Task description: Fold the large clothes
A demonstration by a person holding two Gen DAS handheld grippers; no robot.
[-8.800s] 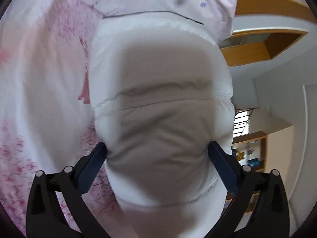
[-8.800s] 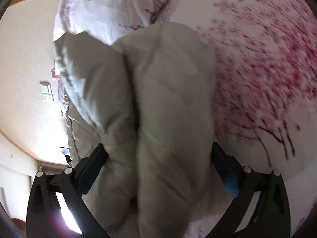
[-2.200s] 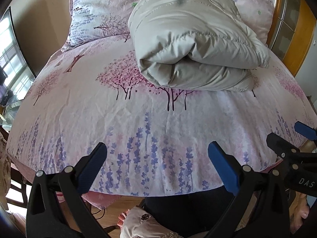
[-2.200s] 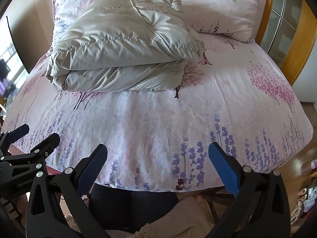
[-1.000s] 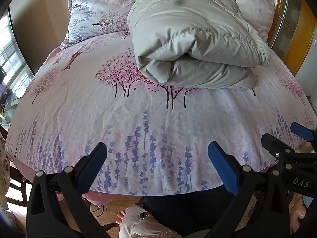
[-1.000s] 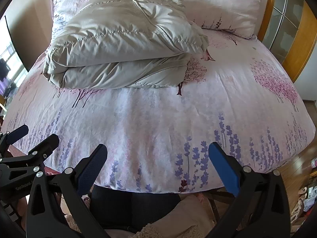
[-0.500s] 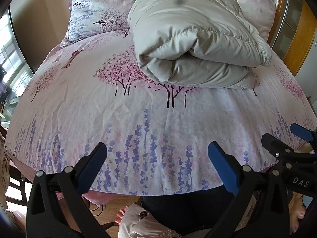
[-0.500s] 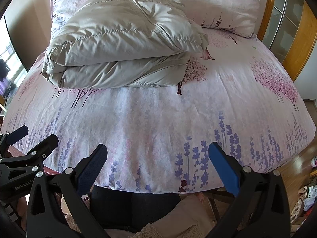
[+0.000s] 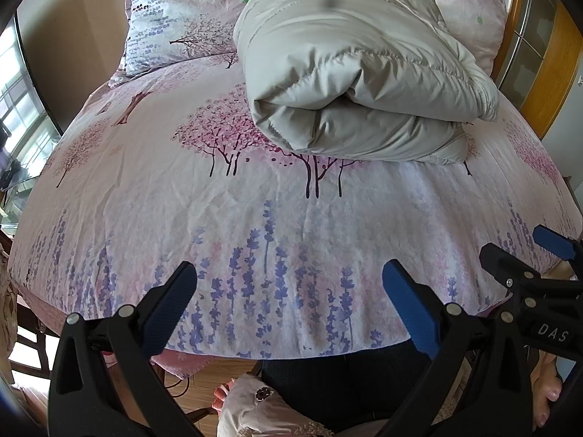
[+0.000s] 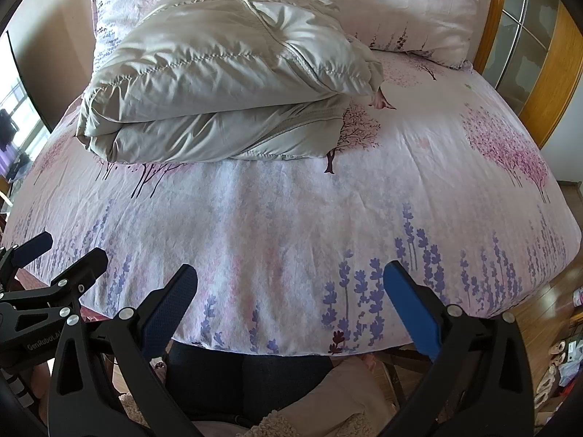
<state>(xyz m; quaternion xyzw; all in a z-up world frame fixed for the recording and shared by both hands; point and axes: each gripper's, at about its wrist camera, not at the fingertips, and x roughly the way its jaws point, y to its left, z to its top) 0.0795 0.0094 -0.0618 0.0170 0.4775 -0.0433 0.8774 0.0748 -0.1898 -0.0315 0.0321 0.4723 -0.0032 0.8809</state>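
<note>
A puffy grey down jacket (image 9: 357,73) lies folded in a thick bundle on the floral bed sheet (image 9: 255,211), far from me, near the pillows; in the right wrist view the same jacket (image 10: 226,73) sits upper left. My left gripper (image 9: 289,291) stands open over the near edge of the bed, nothing between its blue pads. My right gripper (image 10: 289,291) is open too, likewise empty and well short of the jacket. Each view shows the other gripper at its side edge.
Two floral pillows (image 10: 411,11) lean at the head of the bed by a wooden headboard (image 10: 546,83). A person's dark trousers (image 9: 339,382) and wooden floor show below the bed edge. A window (image 9: 18,116) is at the left.
Several seconds ago both grippers were shut on the jacket, held up close. Now both are open and drawn back to the bed's near edge. Over the last second the views barely shift.
</note>
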